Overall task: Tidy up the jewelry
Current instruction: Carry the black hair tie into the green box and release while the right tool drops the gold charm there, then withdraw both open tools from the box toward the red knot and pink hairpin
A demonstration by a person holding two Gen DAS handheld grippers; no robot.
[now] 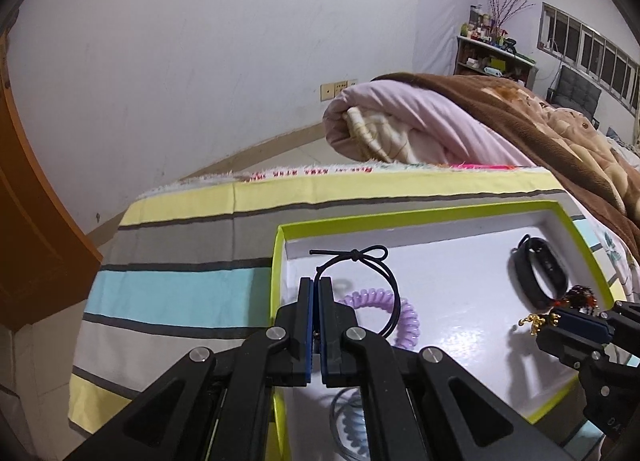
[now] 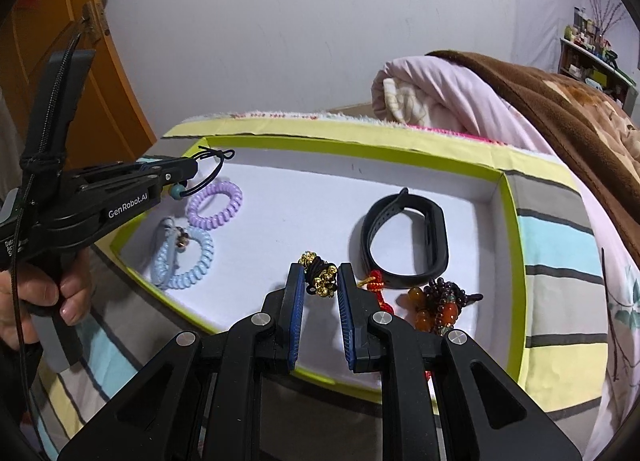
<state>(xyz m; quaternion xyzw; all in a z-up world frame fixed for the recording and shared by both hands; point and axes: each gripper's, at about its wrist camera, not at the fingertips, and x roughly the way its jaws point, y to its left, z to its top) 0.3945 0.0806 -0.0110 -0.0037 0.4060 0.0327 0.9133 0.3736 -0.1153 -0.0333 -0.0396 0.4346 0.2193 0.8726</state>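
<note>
A white tray with a lime rim (image 1: pixel 280 245) (image 2: pixel 508 245) lies on the striped bedspread. My left gripper (image 1: pixel 316 285) (image 2: pixel 192 169) is shut on a black elastic cord hair tie (image 1: pixel 376 269) (image 2: pixel 214 165) and holds it above the tray's left end. Below it lie a purple coil tie (image 1: pixel 408 317) (image 2: pixel 216 205) and a blue coil tie (image 2: pixel 184 257). My right gripper (image 2: pixel 320 277) (image 1: pixel 560 319) is shut on a black hair tie with gold beads (image 2: pixel 320 273) (image 1: pixel 536 323), just above the tray floor. A black wristband (image 2: pixel 404 241) (image 1: pixel 540 273) and an amber bead bracelet (image 2: pixel 436 305) lie to its right.
A folded pink quilt (image 1: pixel 420 125) and brown blanket (image 2: pixel 560 109) are piled behind the tray. A red knotted cord (image 2: pixel 376 289) lies by the right finger. An orange wooden door (image 1: pixel 28 197) stands at the left. The striped bedspread (image 1: pixel 180 261) surrounds the tray.
</note>
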